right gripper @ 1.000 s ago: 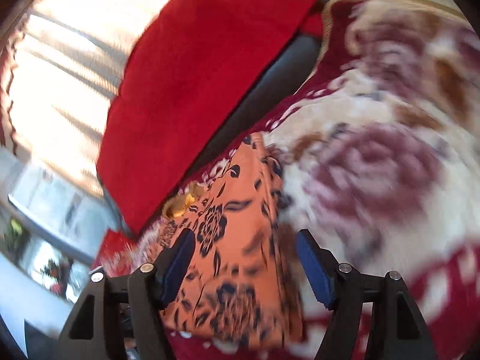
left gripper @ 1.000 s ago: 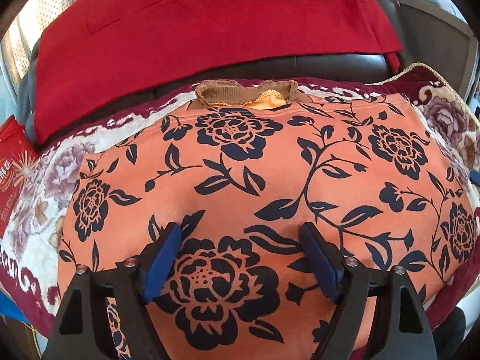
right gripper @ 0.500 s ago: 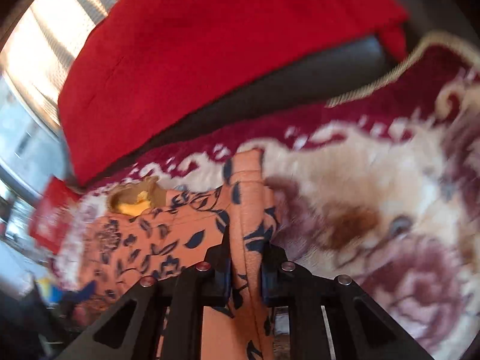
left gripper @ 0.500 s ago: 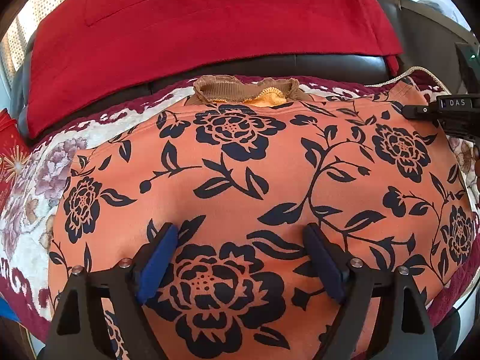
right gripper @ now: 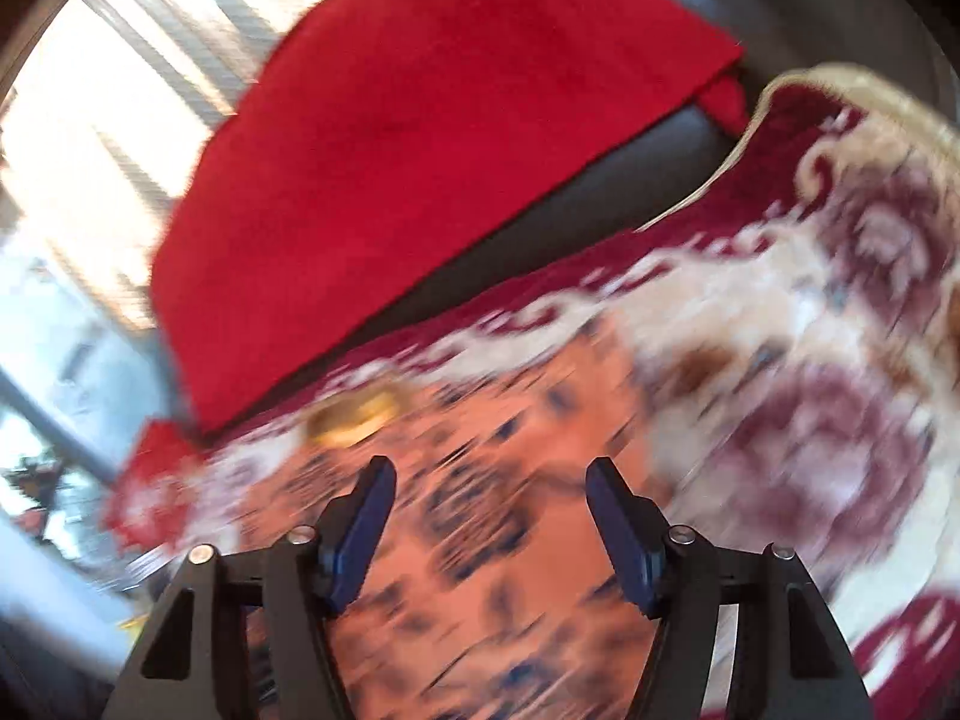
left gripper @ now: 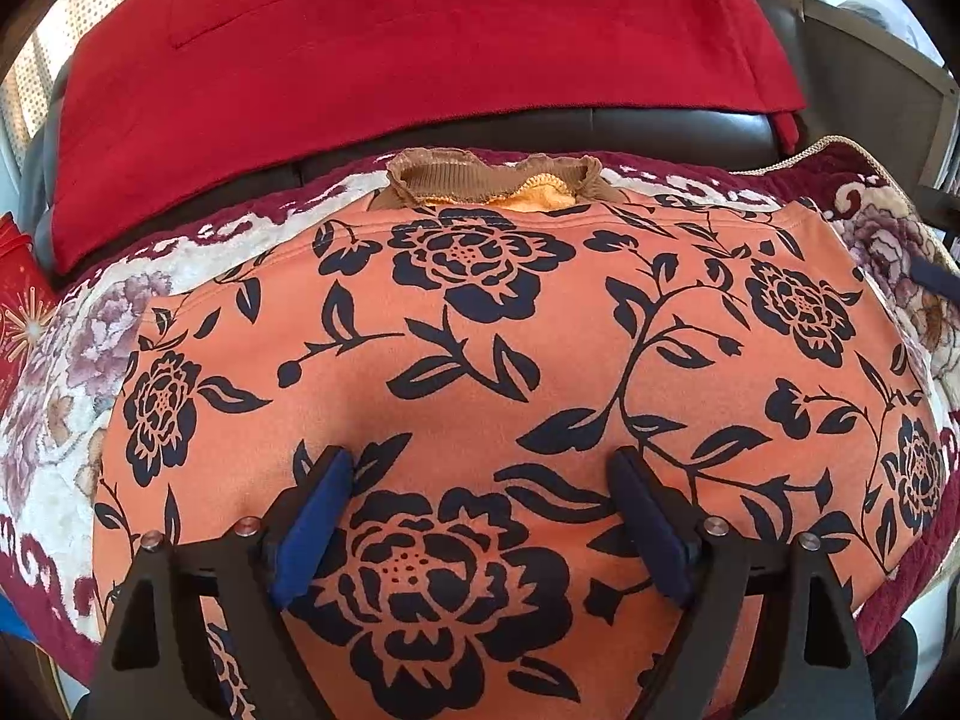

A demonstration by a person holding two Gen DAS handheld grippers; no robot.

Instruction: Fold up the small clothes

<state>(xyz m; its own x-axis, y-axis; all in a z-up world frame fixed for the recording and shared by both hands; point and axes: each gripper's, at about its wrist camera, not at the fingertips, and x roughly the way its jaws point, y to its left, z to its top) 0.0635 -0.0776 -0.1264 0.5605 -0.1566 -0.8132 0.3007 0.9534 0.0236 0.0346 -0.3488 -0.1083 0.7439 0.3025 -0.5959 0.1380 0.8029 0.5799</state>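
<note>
An orange top (left gripper: 480, 372) printed with dark blue flowers and leaves lies spread flat on a plush blanket (left gripper: 78, 360) patterned in cream, maroon and mauve. Its brown ribbed collar (left gripper: 492, 177), with a bit of yellow lining showing inside, points away toward the dark leather backrest (left gripper: 630, 132) of what looks like a sofa. A red cloth (left gripper: 390, 60) is draped over that backrest, hanging down almost to the blanket's far edge.

The left gripper (left gripper: 480, 516) hangs over the near part of the top, just above a large printed flower. Its blue-padded fingers (left gripper: 312, 522) stand wide apart, one on each side of the bloom, and the cloth under them lies smooth, not pinched. Whether the tips actually rest on the fabric I cannot tell.

The right gripper (right gripper: 489, 525) is over the right-hand side of the top, near where the orange fabric meets the blanket. Its view is smeared with motion blur, so the print reads only as streaks. Its jaws are parted and opening, with no cloth caught between the blue pads (right gripper: 366, 534); the top simply lies below them.

At the far left edge of the left camera's view a red item with a gold starburst pattern (left gripper: 18, 324) sits beside the blanket. Bright window light fills the upper left of the right camera's view.
</note>
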